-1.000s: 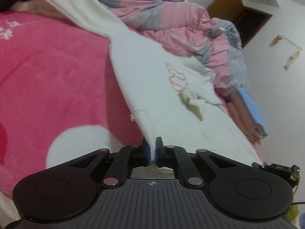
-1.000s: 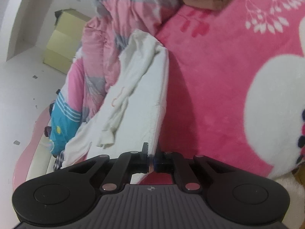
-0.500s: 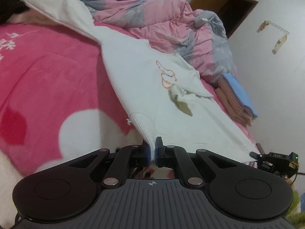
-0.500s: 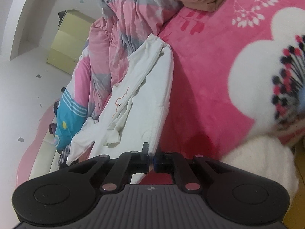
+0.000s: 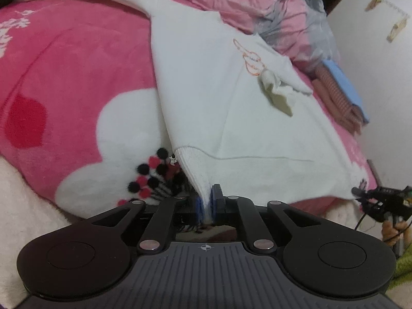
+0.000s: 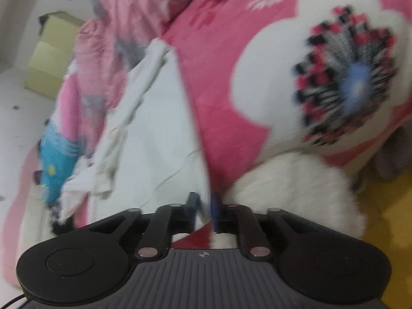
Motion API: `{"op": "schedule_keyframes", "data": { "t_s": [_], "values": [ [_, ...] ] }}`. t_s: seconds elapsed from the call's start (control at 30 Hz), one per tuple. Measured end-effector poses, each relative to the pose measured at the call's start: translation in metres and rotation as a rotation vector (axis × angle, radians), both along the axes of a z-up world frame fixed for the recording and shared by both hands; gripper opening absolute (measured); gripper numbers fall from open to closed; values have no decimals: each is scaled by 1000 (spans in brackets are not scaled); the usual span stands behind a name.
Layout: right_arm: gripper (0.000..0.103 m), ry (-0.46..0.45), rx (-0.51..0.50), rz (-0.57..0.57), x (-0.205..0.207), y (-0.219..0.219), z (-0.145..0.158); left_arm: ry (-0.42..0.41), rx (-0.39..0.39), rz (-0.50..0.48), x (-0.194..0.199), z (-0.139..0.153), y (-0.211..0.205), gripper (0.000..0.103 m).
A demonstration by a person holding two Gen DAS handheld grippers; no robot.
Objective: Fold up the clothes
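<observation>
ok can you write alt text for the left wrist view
The left hand-held gripper is shut on the hem corner of a white sweatshirt spread across a pink blanket with a white flower print. A small orange drawing marks the shirt, and a rumpled pink and grey duvet lies beyond it.
</observation>
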State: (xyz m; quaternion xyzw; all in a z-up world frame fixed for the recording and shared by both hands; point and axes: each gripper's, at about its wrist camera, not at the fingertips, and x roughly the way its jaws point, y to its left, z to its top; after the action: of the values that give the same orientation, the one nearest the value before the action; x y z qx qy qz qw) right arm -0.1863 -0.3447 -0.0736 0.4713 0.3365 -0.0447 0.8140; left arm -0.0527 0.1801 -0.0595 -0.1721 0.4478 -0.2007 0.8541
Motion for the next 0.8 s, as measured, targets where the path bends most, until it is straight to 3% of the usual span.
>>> {"op": "schedule_keyframes", "data": {
  "t_s": [0.13, 0.37, 0.53, 0.6, 0.8],
  "values": [
    [23, 27, -63, -89, -16, -12, 6, 11, 31, 8, -8, 13, 14, 16],
    [24, -64, -179, 19, 42, 10, 38, -128, 47, 31, 17, 66, 18, 28],
    [24, -129, -261, 97, 84, 26, 60, -211, 42, -49, 59, 80, -31, 34],
    [24, -155, -294, 128, 101, 32, 69, -206, 37, -89, 74, 77, -56, 34],
    [24, -218, -249, 234, 161, 61, 56, -153, 7, -147, 119, 57, -108, 42]
  ]
}}
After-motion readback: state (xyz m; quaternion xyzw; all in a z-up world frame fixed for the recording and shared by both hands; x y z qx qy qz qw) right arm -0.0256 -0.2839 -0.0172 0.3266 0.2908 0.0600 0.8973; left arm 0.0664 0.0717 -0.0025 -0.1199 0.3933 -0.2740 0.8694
